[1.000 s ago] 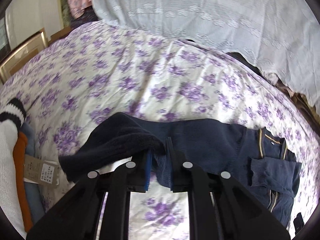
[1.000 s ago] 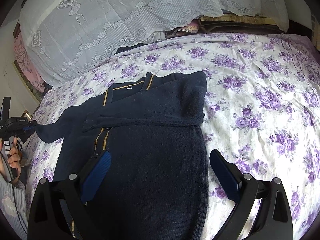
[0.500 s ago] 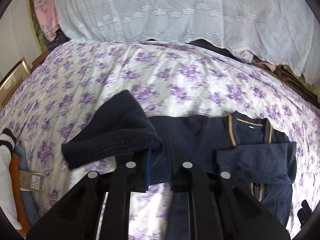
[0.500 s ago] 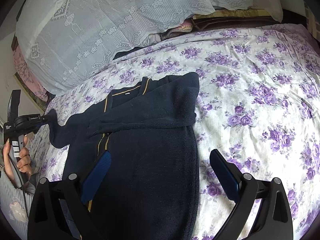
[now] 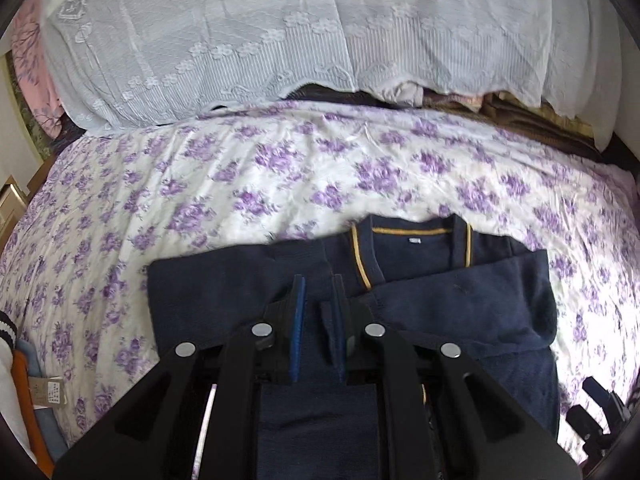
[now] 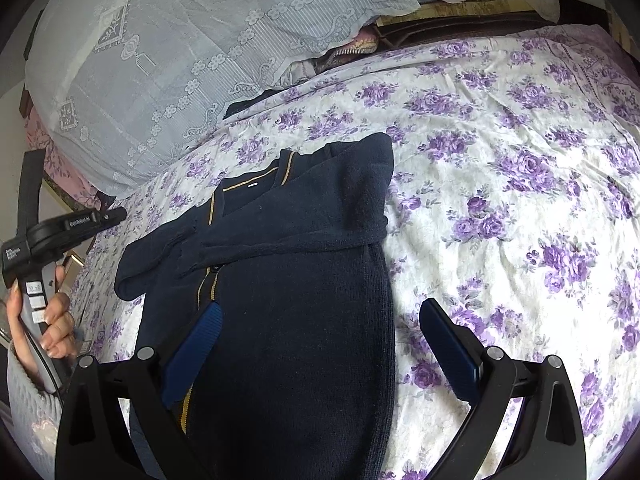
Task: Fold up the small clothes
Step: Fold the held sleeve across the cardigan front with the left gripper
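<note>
A navy knitted cardigan (image 5: 440,300) with yellow collar trim lies flat on the floral bedsheet (image 5: 240,184), collar away from me. One sleeve (image 6: 300,240) is folded across its chest. My left gripper (image 5: 318,284) hovers over the cardigan's left shoulder, its jaws almost closed, with a strip of the other sleeve's navy cloth (image 5: 329,336) between them against the right pad. In the right wrist view the left gripper (image 6: 116,213) shows at the left edge, held by a hand (image 6: 52,320). My right gripper (image 6: 320,306) stands wide open over the cardigan's body (image 6: 300,320), touching nothing.
A pile under a white lace cover (image 5: 280,40) runs along the far side of the bed. A stack of folded clothes with a paper tag (image 5: 44,392) sits at the left edge. Bare sheet (image 6: 520,200) lies right of the cardigan.
The left gripper has carried the sleeve to the right, from beside the cardigan to over its front, and the raised sleeve end has come down. The right gripper has stayed put.
</note>
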Demonstrator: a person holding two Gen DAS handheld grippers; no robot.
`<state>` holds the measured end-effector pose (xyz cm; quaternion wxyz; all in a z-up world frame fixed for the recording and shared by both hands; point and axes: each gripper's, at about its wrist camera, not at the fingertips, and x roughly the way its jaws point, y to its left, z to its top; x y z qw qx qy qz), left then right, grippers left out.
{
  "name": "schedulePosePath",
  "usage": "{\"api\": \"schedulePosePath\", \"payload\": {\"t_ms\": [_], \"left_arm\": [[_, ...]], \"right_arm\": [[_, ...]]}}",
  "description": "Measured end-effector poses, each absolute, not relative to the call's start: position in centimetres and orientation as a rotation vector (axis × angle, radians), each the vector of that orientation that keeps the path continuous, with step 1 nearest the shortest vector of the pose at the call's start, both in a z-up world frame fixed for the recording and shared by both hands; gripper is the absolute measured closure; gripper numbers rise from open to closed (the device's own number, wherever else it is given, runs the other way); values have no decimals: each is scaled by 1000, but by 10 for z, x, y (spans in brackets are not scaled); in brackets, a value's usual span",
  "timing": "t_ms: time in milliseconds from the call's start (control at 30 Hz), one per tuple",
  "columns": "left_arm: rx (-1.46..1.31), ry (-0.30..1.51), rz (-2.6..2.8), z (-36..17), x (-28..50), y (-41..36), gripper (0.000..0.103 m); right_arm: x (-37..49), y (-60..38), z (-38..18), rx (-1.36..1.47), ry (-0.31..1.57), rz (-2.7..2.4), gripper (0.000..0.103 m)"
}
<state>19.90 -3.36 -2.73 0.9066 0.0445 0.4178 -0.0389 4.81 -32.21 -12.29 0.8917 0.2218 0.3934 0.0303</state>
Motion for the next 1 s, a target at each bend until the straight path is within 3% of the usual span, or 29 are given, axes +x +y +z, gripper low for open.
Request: {"api": "schedulePosePath", "payload": {"t_ms": [67, 133, 200, 667, 767, 800, 833, 1000], "left_arm": [[106, 871, -58, -35, 201, -31, 89], [132, 887, -17, -46, 206, -24, 75], [203, 894, 38, -61, 210, -19, 70], [330, 945, -29, -128, 241, -16, 69], [261, 957, -36, -127, 252, -3, 81], [254, 958, -38, -127, 253, -1, 93], [244, 960, -51, -126, 253, 0, 96], [191, 932, -86, -114, 245, 5, 97]], "right_arm": [[48, -325, -123, 470, 816, 63, 4], [48, -326, -124, 476, 817, 61, 4], [49, -326, -125, 477, 823, 61, 4], [57, -325, -139, 473, 868, 49, 4], [58, -325, -139, 471, 869, 48, 4], [58, -325, -140, 473, 869, 47, 4], [58, -326, -141, 475, 870, 46, 4], [59, -327, -141, 476, 869, 44, 4]]}}
